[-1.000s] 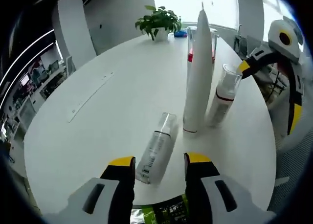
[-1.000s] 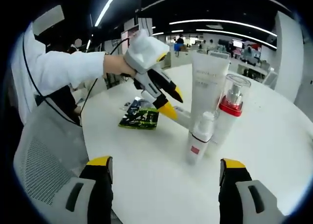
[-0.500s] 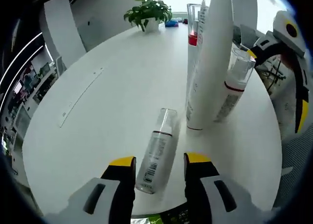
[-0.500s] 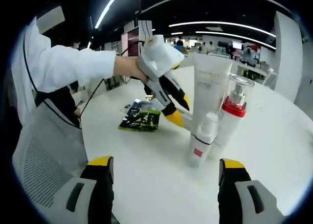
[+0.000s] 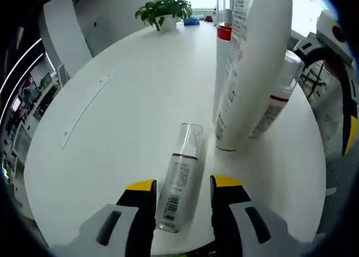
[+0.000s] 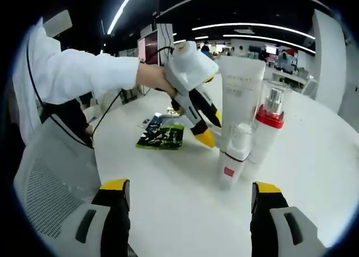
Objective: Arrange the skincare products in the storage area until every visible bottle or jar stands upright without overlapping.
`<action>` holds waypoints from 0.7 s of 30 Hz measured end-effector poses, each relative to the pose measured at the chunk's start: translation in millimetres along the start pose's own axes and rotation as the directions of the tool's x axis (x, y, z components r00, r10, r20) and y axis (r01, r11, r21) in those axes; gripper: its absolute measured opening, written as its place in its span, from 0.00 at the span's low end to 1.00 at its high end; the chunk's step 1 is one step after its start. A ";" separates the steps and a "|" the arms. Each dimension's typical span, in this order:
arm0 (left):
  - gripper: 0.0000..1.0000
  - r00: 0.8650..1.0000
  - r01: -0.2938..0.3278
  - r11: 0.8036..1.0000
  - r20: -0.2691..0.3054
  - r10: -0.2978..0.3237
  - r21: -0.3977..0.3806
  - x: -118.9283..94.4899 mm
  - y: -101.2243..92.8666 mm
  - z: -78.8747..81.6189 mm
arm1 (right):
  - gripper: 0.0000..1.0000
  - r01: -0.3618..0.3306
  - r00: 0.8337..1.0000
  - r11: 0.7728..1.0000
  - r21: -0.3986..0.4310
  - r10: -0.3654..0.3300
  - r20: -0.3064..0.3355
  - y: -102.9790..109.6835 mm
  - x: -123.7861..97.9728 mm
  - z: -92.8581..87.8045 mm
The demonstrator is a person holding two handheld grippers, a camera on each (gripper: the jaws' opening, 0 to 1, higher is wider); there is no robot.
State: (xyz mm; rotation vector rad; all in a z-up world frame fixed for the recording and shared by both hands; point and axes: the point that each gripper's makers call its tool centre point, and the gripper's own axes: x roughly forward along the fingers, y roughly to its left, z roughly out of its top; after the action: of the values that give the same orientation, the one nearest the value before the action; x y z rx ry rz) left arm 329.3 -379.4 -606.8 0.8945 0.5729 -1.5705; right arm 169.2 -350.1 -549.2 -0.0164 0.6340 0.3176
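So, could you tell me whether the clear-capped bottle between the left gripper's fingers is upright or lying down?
Lying down: the clear-capped bottle rests lengthwise on the white table.

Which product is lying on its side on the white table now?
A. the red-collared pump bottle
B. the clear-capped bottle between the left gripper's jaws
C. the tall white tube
B: the clear-capped bottle lies flat on the table between the open left gripper jaws; the tall white tube stands upright.
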 end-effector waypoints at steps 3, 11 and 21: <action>0.33 1.000 0.006 1.000 -0.008 -0.006 0.004 3.0 2.6 -1.7 | 0.92 0.004 1.000 1.000 0.006 -0.004 0.002 -1.0 0.2 -0.3; 0.29 1.000 0.024 1.000 -0.017 -0.024 0.005 3.6 -1.6 0.6 | 0.91 0.010 1.000 1.000 0.014 -0.010 -0.004 -3.7 1.0 -2.2; 0.18 0.999 0.048 0.999 -0.021 -0.049 -0.023 6.7 -11.3 2.1 | 0.90 0.006 1.000 1.000 0.011 -0.006 -0.008 -2.1 1.1 -2.6</action>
State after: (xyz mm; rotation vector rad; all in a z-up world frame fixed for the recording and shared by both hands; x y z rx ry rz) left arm 317.7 -382.8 -612.3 0.8870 0.6310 -1.5965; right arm 169.2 -352.1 -552.1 -0.0087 0.6431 0.3082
